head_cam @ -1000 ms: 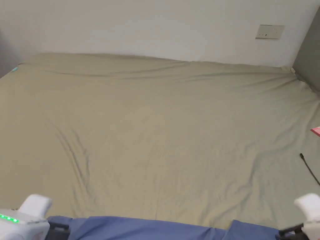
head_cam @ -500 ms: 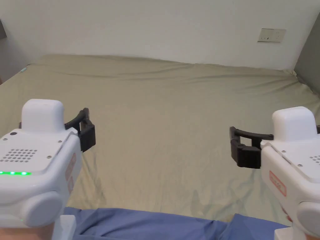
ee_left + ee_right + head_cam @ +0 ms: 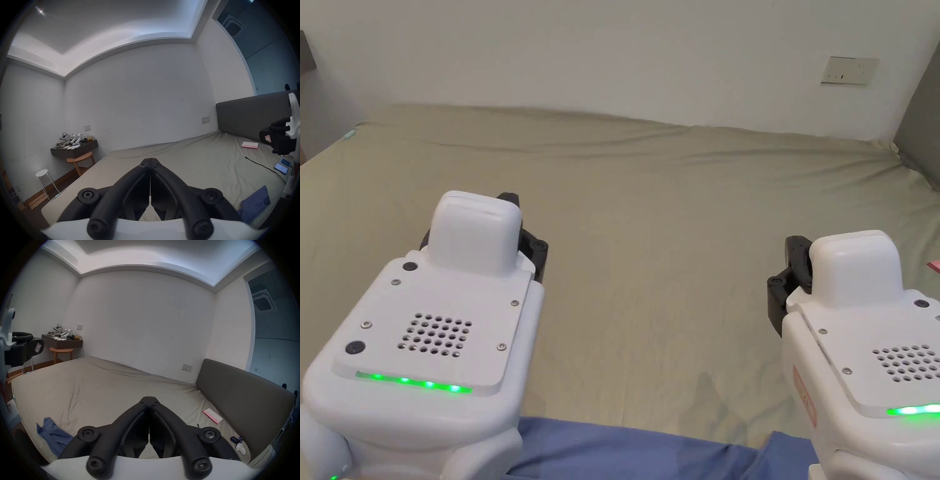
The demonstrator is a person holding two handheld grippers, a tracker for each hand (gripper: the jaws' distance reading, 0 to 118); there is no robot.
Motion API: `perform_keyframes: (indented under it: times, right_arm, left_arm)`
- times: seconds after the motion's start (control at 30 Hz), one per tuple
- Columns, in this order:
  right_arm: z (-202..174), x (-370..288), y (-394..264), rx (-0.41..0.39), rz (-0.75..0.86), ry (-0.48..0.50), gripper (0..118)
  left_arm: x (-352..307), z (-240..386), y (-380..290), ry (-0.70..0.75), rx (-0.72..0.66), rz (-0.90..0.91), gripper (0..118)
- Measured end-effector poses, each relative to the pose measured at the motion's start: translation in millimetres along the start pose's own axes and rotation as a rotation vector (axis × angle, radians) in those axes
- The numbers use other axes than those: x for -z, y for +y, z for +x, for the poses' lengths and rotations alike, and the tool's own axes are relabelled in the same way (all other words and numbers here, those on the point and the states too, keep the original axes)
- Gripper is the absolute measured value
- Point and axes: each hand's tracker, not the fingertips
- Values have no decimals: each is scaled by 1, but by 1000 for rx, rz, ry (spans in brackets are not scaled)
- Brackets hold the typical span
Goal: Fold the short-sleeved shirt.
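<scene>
You've got 2 grippers up over the bed: left gripper (image 3: 150, 164) and right gripper (image 3: 149, 402), both w/ white plastic housings, perforated grilles and green light strips seen from the head view. In each gripper view the black jaws meet tip to tip along the centre line, fully closed w/ nothing between them. From the head view the jaw tips are mostly hidden behind the housings, so you can't judge them there. 1 shirt (image 3: 625, 453): blue, soft woven-looking fabric, lying at the near edge of the bed (image 3: 650, 237), its lower part cut off by the frame bottom and partly covered by the left housing; in the left gripper view it's a crumpled heap (image 3: 254, 204), so sleeves and collar are hard to make out. Neither gripper touches it. Bed sheet is khaki, smooth w/ shallow creases. On the bed's right side: 1 pink-and-white flat card or booklet (image 3: 212, 415), 1 thin black cable (image 3: 266, 168), 2 phones (image 3: 282, 165) w/ lit screens. 1 grey padded headboard (image 3: 246, 395). Far corner: 1 dark wall shelf (image 3: 74, 150) w/ a jumble too small to sort, 1 round wooden table (image 3: 80, 160) under it, 1 white stool (image 3: 42, 173). 1 wall socket plate (image 3: 850, 70).
</scene>
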Motion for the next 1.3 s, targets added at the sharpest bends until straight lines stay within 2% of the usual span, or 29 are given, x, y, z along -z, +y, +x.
perform_keyframes:
  times: [0.17, 0.27, 0.4, 0.5, 0.53, 0.57, 0.6, 0.63, 0.67, 0.7, 0.8, 0.9, 1.03, 1.1, 1.2, 1.23, 1.3]
  right_arm:
    - [5, 3, -1, -14, 2, -21, 2]
    - [8, 8, -7, -13, -14, -15, 2]
    - [13, 15, -26, -32, -71, -6, 2]
    - [21, 22, -40, 18, -160, 52, 2]
    - [23, 24, -44, 30, -177, 63, 2]
    - [25, 25, -48, 26, -185, 63, 2]
    - [26, 27, -53, 15, -193, 61, 2]
    - [26, 29, -57, 4, -205, 62, 2]
    - [27, 30, -60, -3, -217, 66, 2]
    - [28, 32, -63, -5, -229, 70, 2]
    - [30, 34, -70, -10, -260, 76, 2]
    - [32, 36, -73, -4, -277, 83, 2]
    - [32, 42, -68, 30, -292, 86, 2]
    - [31, 43, -64, 58, -291, 102, 2]
    - [23, 43, -59, 48, -283, 116, 2]
    - [21, 42, -58, 40, -280, 125, 2]
    - [17, 43, -56, 37, -279, 142, 2]
  left_arm:
    - [11, 3, -6, -28, 17, -30, 0]
    - [25, -1, -18, -89, -22, -124, 0]
    - [61, -26, -77, -205, -126, -412, 0]
    - [83, -62, -154, -408, -339, -690, 0]
    - [84, -73, -175, -450, -423, -740, 7]
    - [83, -84, -198, -437, -477, -790, 26]
    - [82, -93, -215, -415, -491, -832, 52]
    - [77, -103, -227, -399, -506, -863, 86]
    - [74, -113, -237, -381, -530, -861, 102]
    - [71, -125, -246, -374, -581, -864, 111]
    - [64, -163, -272, -358, -733, -891, 113]
    - [63, -191, -295, -311, -783, -955, 115]
    - [60, -207, -326, -439, -949, -1030, 116]
    - [59, -208, -326, -482, -989, -963, 116]
    - [63, -205, -331, -531, -1137, -973, 116]
    - [64, -202, -332, -553, -1167, -960, 114]
    - [69, -188, -340, -655, -1296, -999, 103]
